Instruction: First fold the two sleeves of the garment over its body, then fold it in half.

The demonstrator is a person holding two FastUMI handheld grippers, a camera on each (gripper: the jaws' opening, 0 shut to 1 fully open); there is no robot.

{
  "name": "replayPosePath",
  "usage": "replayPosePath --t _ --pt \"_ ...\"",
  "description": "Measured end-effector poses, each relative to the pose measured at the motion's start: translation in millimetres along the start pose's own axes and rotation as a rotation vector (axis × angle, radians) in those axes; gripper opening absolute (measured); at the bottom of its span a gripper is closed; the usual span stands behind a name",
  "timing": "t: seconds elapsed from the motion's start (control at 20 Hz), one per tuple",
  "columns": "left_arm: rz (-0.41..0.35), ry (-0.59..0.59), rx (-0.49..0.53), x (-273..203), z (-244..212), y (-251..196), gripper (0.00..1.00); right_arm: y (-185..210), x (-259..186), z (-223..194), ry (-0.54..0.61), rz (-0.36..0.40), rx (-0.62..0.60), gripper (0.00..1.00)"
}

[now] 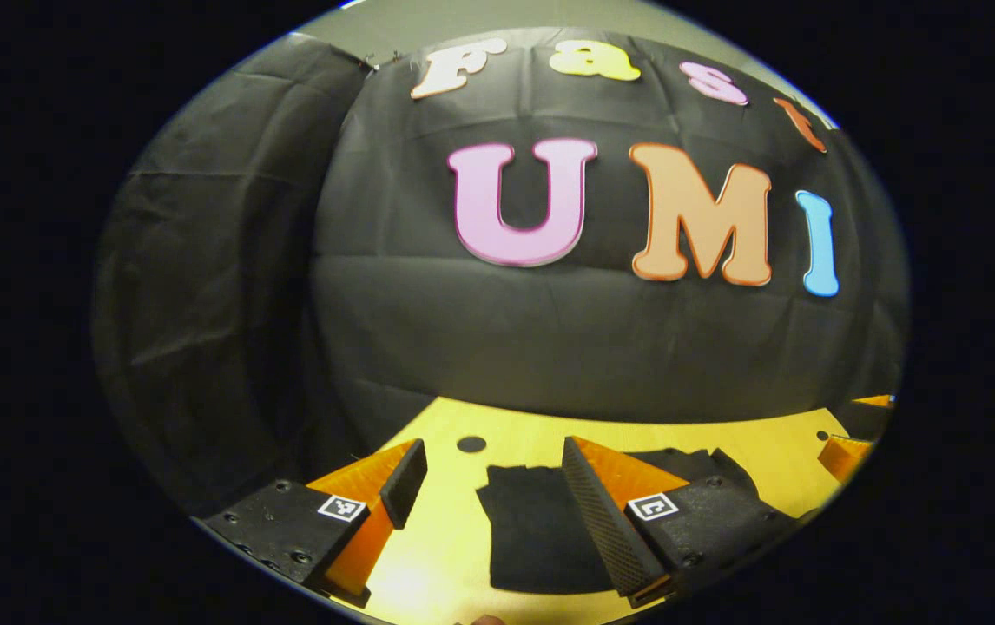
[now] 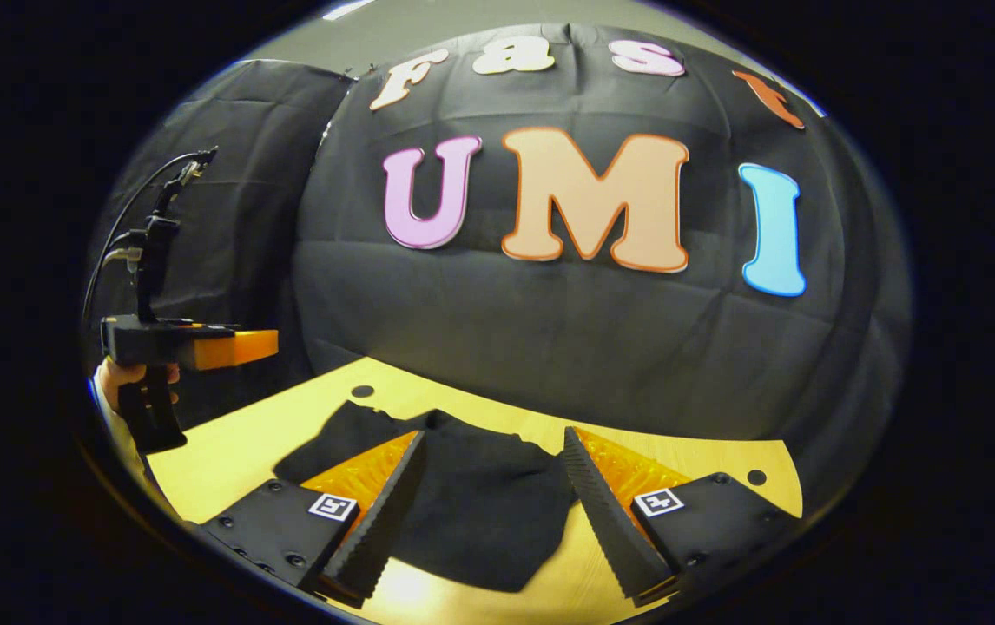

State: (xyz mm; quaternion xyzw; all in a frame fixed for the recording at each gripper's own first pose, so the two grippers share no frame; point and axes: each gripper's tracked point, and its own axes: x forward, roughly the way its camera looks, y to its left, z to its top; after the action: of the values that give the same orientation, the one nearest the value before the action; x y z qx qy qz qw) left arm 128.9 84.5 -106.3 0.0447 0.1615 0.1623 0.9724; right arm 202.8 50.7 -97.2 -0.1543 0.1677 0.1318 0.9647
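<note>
A black garment (image 1: 537,529) lies flat on the yellow table (image 1: 445,538), below and just ahead of my left gripper (image 1: 493,446). That gripper hangs open above the table with nothing between its fingers. In the right gripper view the garment (image 2: 480,503) spreads under my right gripper (image 2: 494,434), with one part reaching out to the left. The right gripper is open too and raised above the cloth. The left gripper (image 2: 241,345) also shows far left in the right gripper view, held up in the air by a hand (image 2: 120,378). An orange bit of the right gripper (image 1: 845,453) shows at the right edge.
The black cloth wall stands close behind the table (image 2: 228,451) and wraps round its left side. Small round holes (image 1: 471,444) (image 2: 755,476) sit near the table's far edge. Cables rise from the left gripper's top.
</note>
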Motion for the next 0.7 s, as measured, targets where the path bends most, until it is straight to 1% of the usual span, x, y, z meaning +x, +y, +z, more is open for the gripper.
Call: replayPosePath --t 0.05,0.15,0.2,0.3,0.4,0.45,0.5,0.55,0.7 --pt "-0.010 -0.022 0.003 -14 8 -1 0.93 11 -16 8 -0.027 0.009 0.006 1.00" --pt "-0.041 -0.053 -0.007 -36 18 -3 0.94 32 -46 21 -0.089 0.024 0.014 1.00" --pt "-0.054 -0.060 -0.014 -46 19 -5 0.93 39 -59 25 -0.128 0.019 0.017 0.99" --pt "-0.038 -0.065 -0.027 -67 13 3 0.92 56 -80 33 -0.206 0.017 0.030 1.00" --pt "-0.036 -0.053 -0.044 -88 -1 3 0.93 66 -98 30 -0.232 -0.012 0.056 0.99" --pt "-0.058 -0.042 -0.047 -94 -10 -2 0.93 73 -107 27 -0.247 -0.016 0.077 0.99" --pt "-0.093 -0.030 -0.039 -99 -18 -10 0.93 81 -115 27 -0.267 -0.015 0.098 0.96" --pt "-0.131 -0.012 -0.021 -104 -28 -15 0.93 87 -121 24 -0.281 -0.024 0.118 1.00" --pt "-0.222 0.054 0.060 -115 -60 -28 0.93 86 -135 11 -0.288 -0.085 0.142 0.99"
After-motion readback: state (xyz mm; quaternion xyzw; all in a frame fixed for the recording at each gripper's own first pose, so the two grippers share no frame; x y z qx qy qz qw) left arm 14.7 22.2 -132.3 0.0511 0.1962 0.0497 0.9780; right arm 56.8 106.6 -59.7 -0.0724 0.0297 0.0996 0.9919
